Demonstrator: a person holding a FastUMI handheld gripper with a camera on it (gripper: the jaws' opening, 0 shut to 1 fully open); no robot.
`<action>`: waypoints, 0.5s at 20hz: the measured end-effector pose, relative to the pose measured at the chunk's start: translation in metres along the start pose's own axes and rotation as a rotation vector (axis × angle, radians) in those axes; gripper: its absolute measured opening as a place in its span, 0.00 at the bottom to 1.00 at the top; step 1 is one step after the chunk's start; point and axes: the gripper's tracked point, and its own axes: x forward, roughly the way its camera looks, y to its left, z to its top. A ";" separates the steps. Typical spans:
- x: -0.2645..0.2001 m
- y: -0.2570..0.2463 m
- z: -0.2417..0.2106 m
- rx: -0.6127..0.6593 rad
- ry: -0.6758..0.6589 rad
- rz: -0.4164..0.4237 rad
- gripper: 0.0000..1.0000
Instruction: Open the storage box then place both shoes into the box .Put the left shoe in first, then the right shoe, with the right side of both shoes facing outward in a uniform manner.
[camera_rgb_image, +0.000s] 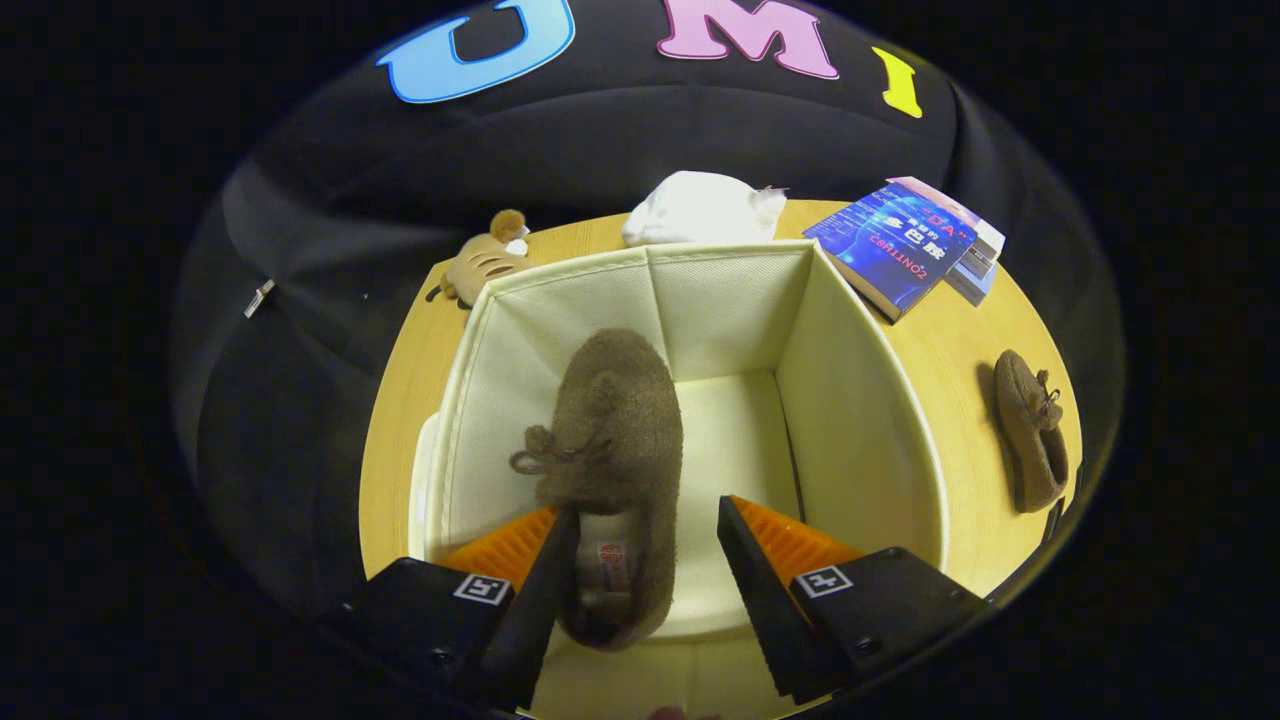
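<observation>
A cream fabric storage box (860, 420) stands open on the wooden table (945, 345), right below me. One brown fuzzy shoe (615, 420) lies inside it toward the left wall, toe pointing away and heel toward me. My gripper (646, 510) hangs over the box's near side with its fingers spread around the shoe's heel. The left finger sits against the heel's left side; the right finger stands apart from it with the box floor showing between. The other brown shoe (1030, 430) lies on the table to the right of the box.
Two stacked books (900, 245) lie beyond the box's far right corner. A white bundled cloth (700, 208) sits behind the far wall, and a small tan plush toy (483, 262) behind the far left corner. The booth's black cloth closes in the table.
</observation>
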 end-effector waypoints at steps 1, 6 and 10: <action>-0.003 0.001 0.004 0.002 -0.016 0.012 0.88; -0.023 0.005 0.021 -0.008 -0.070 0.067 0.99; -0.059 -0.005 0.057 -0.067 -0.211 0.116 0.99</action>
